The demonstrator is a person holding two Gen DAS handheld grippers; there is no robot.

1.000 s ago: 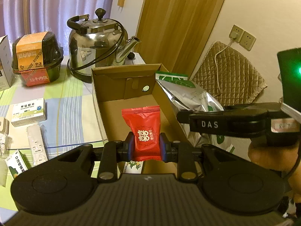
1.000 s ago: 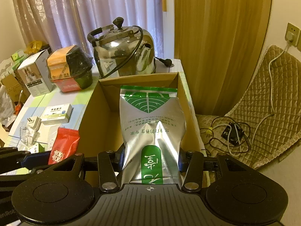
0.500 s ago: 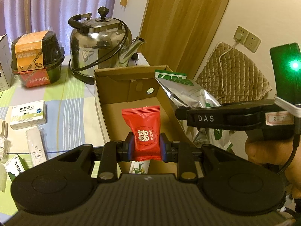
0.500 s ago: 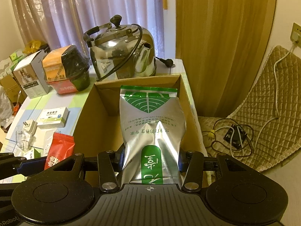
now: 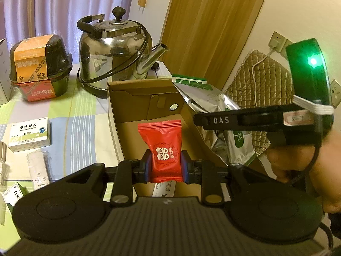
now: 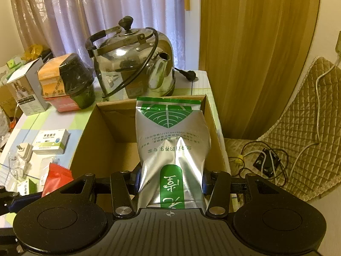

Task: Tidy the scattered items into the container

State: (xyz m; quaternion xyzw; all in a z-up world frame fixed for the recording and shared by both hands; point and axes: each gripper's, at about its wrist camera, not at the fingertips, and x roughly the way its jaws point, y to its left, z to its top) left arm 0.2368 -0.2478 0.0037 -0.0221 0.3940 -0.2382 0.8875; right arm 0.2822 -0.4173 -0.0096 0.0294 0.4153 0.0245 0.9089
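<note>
A red packet (image 5: 165, 149) was clamped in the left claw (image 5: 165, 166) above the open cardboard box (image 5: 127, 115). A silver pouch (image 6: 172, 149) was gripped by the right claw (image 6: 170, 179) over the same box, beside the kettle (image 6: 132, 64) on the surface (image 5: 81, 115).

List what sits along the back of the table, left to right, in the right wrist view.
White carton → orange and black food tub → steel kettle → black plug.

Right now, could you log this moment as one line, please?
left gripper: shut on red packet | right gripper: shut on silver pouch | both over cardboard box
</note>
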